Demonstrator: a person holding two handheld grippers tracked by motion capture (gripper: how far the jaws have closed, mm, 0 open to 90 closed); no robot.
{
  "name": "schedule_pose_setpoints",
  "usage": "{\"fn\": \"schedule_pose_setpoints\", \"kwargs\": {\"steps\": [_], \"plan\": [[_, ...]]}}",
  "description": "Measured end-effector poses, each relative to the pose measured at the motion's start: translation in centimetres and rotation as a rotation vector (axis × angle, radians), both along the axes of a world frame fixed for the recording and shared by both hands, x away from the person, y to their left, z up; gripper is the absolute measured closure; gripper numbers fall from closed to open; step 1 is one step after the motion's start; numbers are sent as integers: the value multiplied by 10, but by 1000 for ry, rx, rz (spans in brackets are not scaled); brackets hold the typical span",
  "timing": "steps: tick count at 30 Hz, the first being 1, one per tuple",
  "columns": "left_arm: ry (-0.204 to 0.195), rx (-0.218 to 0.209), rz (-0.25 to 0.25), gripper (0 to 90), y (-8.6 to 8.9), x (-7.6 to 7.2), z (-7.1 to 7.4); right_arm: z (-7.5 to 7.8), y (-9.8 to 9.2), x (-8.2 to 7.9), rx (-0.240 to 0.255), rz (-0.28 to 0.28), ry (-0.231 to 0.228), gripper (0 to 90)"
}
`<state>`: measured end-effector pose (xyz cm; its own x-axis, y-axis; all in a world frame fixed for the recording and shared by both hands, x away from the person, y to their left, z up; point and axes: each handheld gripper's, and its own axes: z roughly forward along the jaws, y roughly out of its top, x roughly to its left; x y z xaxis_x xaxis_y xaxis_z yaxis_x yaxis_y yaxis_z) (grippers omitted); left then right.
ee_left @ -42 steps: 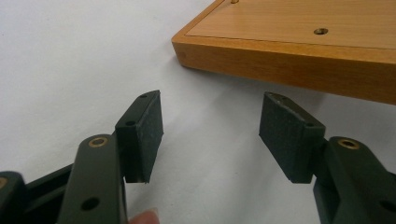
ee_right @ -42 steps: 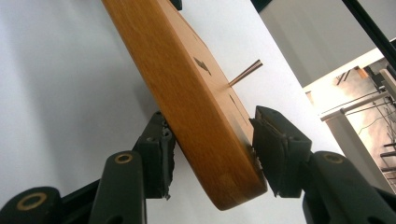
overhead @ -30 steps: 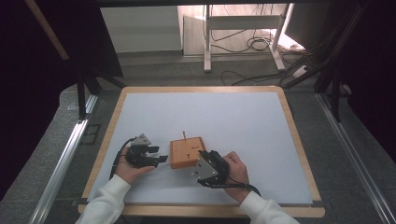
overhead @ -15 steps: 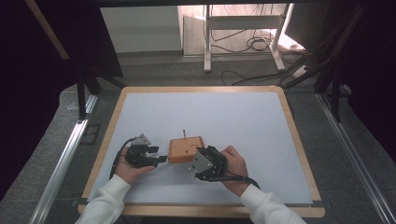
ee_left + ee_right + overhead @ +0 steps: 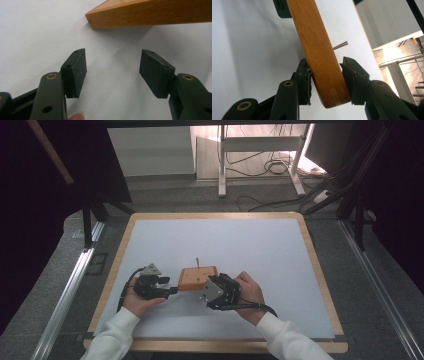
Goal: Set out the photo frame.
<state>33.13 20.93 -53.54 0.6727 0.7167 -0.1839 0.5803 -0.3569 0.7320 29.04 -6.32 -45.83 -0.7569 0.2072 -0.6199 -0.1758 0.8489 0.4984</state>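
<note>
Table [image 5: 280,250]: white top with a wooden rim, standing inside a dark metal frame; grey floor and loose cables lie beyond its far edge.

Person: two forearms in white sleeves enter from the near edge in the high view, each hand holding a claw. The left hand [image 5: 137,301] is at the near left of the table, the right hand [image 5: 250,292] close to it on the near centre.

Wooden block [image 5: 198,277]: a flat, orange-brown piece with rounded edges, near the front centre of the table, between the two claws. A thin pin [image 5: 198,262] stands up from its far side. In the right gripper view the block runs upward between the jaws, its edge facing the camera.

Right claw [image 5: 325,82]: pinching the near right end of the wooden block, one pad pressed on each broad face.

Left claw [image 5: 113,72]: spread wide, holding nothing. Its pads hang over bare white surface, with the corner of the block just ahead of them and apart from both. A fingertip shows at the bottom edge of the left gripper view.
</note>
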Motion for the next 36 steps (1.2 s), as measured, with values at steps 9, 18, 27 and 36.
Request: {"fn": "schedule_pose_setpoints", "kwargs": {"steps": [9, 18, 27, 36], "plan": [[-4, -1, 1, 384, 0, 0, 0, 3, 5, 2, -32, 32, -24, 643], [-7, -3, 3, 384, 2, 0, 1, 8, 7, 2, -42, 51, -28, 672], [-10, -1, 3, 384, 1, -1, 2, 24, 7, 1, -40, 83, 10, 697], [-12, -4, 6, 384, 2, -1, 3, 35, 2, -2, 5, 107, 69, 698]]}}
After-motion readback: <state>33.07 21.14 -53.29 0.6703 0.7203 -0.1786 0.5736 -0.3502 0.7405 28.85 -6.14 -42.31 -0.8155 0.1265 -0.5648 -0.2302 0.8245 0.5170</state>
